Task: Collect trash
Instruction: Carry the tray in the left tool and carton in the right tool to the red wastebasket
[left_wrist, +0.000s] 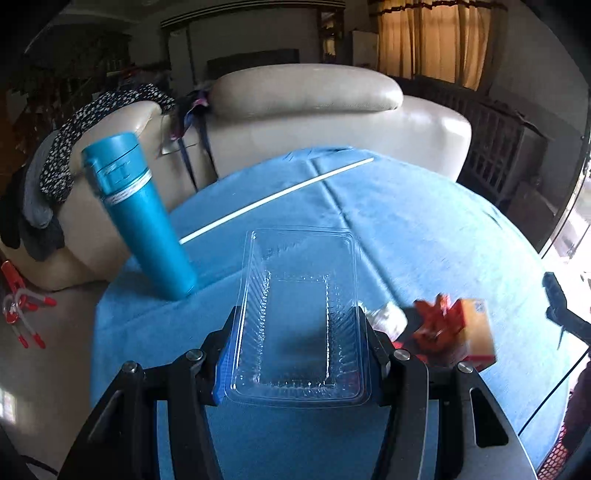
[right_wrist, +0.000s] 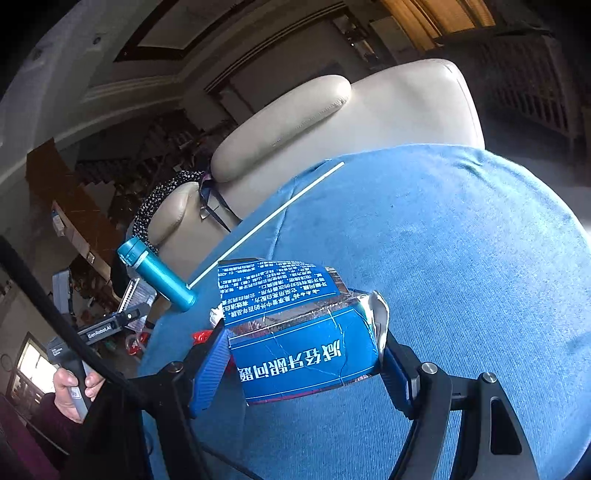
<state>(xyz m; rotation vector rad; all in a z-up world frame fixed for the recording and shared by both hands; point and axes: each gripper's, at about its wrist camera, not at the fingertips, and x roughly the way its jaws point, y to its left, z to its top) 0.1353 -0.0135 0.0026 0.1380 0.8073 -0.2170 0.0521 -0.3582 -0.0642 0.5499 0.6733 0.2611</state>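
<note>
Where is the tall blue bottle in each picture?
Left wrist: the bottle stands at the left, on the table's edge, leaning in the fisheye.
Right wrist: the bottle is small, at the left-middle, beyond the blue box.
Shared landmark: the white stick beside it.

Daylight glare right | dim room behind | fisheye edges dark | red wrapper blurred

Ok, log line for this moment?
left tool: shut on clear tray | right tool: shut on blue box | bottle, straw: on table
</note>
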